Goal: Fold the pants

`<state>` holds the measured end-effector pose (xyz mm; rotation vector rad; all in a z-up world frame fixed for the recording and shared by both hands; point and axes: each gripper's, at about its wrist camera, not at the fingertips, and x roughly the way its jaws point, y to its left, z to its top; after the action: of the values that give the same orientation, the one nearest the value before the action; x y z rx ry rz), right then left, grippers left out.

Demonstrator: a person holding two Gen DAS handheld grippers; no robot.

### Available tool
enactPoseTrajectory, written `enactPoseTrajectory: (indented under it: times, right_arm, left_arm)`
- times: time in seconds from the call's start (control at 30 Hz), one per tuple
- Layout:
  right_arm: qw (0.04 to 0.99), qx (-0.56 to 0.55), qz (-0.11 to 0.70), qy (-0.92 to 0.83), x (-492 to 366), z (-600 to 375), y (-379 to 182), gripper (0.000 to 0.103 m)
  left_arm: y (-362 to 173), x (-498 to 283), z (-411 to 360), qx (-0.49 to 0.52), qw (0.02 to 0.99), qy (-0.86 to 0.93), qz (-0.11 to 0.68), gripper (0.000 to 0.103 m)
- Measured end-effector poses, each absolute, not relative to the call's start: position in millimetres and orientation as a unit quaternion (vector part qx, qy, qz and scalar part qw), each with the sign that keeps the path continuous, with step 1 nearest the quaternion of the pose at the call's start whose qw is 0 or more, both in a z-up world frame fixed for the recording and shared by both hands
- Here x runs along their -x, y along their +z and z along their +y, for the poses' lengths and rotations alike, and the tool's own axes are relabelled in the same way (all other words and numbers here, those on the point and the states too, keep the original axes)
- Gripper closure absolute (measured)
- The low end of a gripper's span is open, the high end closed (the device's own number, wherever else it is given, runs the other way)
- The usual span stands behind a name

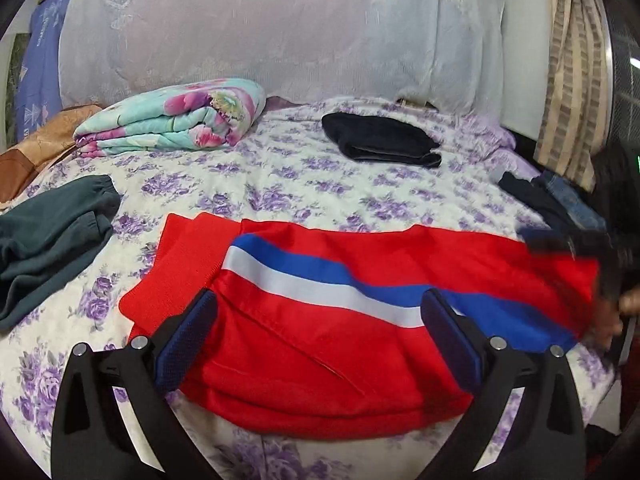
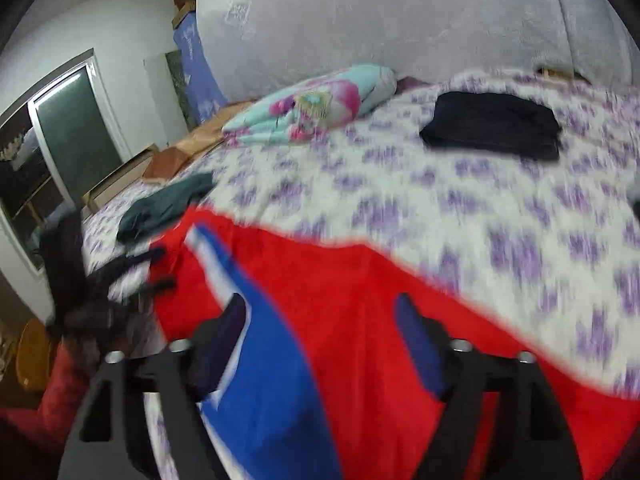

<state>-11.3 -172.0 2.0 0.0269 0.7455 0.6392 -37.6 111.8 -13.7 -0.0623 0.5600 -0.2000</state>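
Observation:
Red pants (image 1: 320, 344) with a blue and white side stripe lie folded across the near part of the bed. My left gripper (image 1: 320, 320) hovers over their middle. It is open, its blue pads wide apart, and no cloth is pinched between them. In the right wrist view, which is blurred by motion, the pants (image 2: 360, 320) fill the foreground. My right gripper (image 2: 322, 320) stands open above their striped end, and nothing is caught between its fingers. A dark blur at the pants' right end in the left wrist view is the right gripper (image 1: 568, 248).
The bed has a purple-flowered cover (image 1: 304, 176). On it lie a folded black garment (image 1: 380, 140), a folded floral quilt (image 1: 172, 120), a crumpled dark green garment (image 1: 48, 236) at the left and dark clothes (image 1: 552, 200) at the right edge. A cloth-draped headboard (image 1: 280, 32) stands behind.

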Motion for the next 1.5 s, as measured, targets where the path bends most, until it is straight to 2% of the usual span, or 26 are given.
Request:
enactPoseTrajectory:
  times: [0.07, 0.17, 0.3, 0.4, 0.5, 0.63, 0.8, 0.9, 1.1, 1.13, 1.2, 1.23, 1.27, 1.4, 1.5]
  right_arm:
    - [0.858, -0.014, 0.421, 0.294, 3.9, -179.1, -35.2, 0.022]
    - [0.863, -0.090, 0.409, 0.284, -2.1, -203.6, -24.3, 0.022]
    - [0.874, -0.195, 0.334, 0.296, 31.5, -257.8, -5.4, 0.022]
    - [0.893, -0.207, 0.319, 0.242, 76.0, -303.3, -7.5, 0.022]
    - [0.906, -0.197, 0.328, 0.180, 119.6, -346.4, -11.6, 0.022]
    - [0.906, -0.228, 0.338, 0.117, 151.7, -402.1, -18.2, 0.010]
    - [0.866, -0.348, 0.351, 0.076, 128.1, -459.9, -43.8, 0.010]
    - [0.849, -0.408, 0.329, 0.073, 108.0, -479.3, -53.3, 0.010]
    - [0.873, -0.398, 0.277, 0.051, 93.7, -477.9, -53.0, 0.009]
    - [0.882, -0.384, 0.269, 0.046, 94.7, -474.2, -52.0, 0.012]
    - [0.905, -0.343, 0.252, 0.028, 96.6, -462.4, -51.6, 0.029]
    - [0.910, -0.333, 0.245, 0.023, 99.3, -461.1, -52.5, 0.049]
    - [0.913, -0.329, 0.240, 0.023, 101.0, -460.8, -56.1, 0.064]
    - [0.900, -0.382, 0.202, 0.057, 114.4, -475.8, -60.7, 0.070]
    - [0.914, -0.353, 0.185, 0.070, 120.3, -468.6, -40.3, 0.070]
  left_arm:
    - [-22.5, 22.3, 108.9, 0.030, 0.941, -0.087, 0.324, 0.004]
    - [-32.0, 14.0, 85.8, -0.046, 0.936, -0.046, 0.347, 0.004]
    - [-35.5, 24.3, 68.1, -0.108, 0.936, -0.020, 0.334, 0.004]
    - [-28.0, 34.6, 75.5, -0.077, 0.946, -0.019, 0.316, 0.004]
    - [-12.2, 43.5, 72.8, -0.003, 0.949, -0.078, 0.306, 0.004]
    - [12.9, 46.7, 26.7, 0.023, 0.942, -0.183, 0.281, 0.004]
    - [-3.5, 29.8, -46.9, -0.029, 0.927, -0.212, 0.308, 0.004]
    - [-42.5, 4.0, -78.2, -0.103, 0.887, -0.186, 0.410, 0.004]
    - [-37.4, 1.1, -50.8, -0.018, 0.894, -0.207, 0.397, 0.004]
    - [-37.2, 1.2, -50.6, -0.016, 0.894, -0.208, 0.397, 0.004]
    - [-37.5, 2.2, -52.6, -0.022, 0.895, -0.205, 0.396, 0.004]
    - [-38.9, 3.5, -54.7, -0.026, 0.895, -0.203, 0.396, 0.004]
    - [-39.0, 4.0, -55.7, -0.030, 0.896, -0.201, 0.395, 0.004]
    - [-26.8, 10.1, -44.5, -0.008, 0.916, -0.165, 0.366, 0.004]
    - [-6.5, 16.4, -35.0, 0.038, 0.926, -0.182, 0.330, 0.005]
